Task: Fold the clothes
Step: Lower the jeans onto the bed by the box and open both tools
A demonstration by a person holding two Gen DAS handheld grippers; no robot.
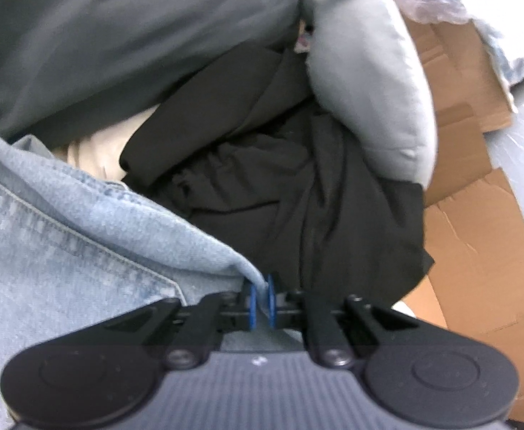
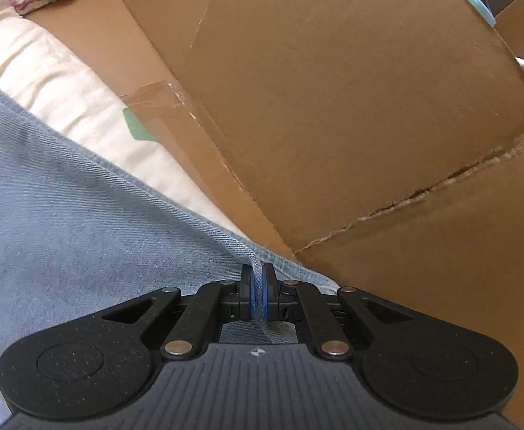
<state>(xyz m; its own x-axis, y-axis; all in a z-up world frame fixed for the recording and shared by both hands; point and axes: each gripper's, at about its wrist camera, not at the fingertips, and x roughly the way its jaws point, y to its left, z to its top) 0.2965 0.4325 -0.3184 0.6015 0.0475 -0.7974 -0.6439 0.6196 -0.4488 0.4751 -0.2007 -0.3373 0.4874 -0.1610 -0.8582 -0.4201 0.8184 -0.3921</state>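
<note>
A light blue denim garment [image 1: 65,222] with stitched seams fills the lower left of the left wrist view. My left gripper [image 1: 261,292] is shut on a corner of its edge, the cloth pinched between the blue pads. In the right wrist view the same denim garment [image 2: 65,215] spreads across the left side, and my right gripper [image 2: 258,286] is shut on its hem, with the fabric running down between the pads. Both grippers point steeply downward.
A black garment [image 1: 280,186] lies crumpled ahead of the left gripper, with a grey cushion [image 1: 366,82], dark grey fabric [image 1: 100,36] and cream cloth [image 1: 97,154] around it. Flattened cardboard [image 2: 333,107] covers the surface on the right. Cream fabric [image 2: 47,71] lies beside the denim.
</note>
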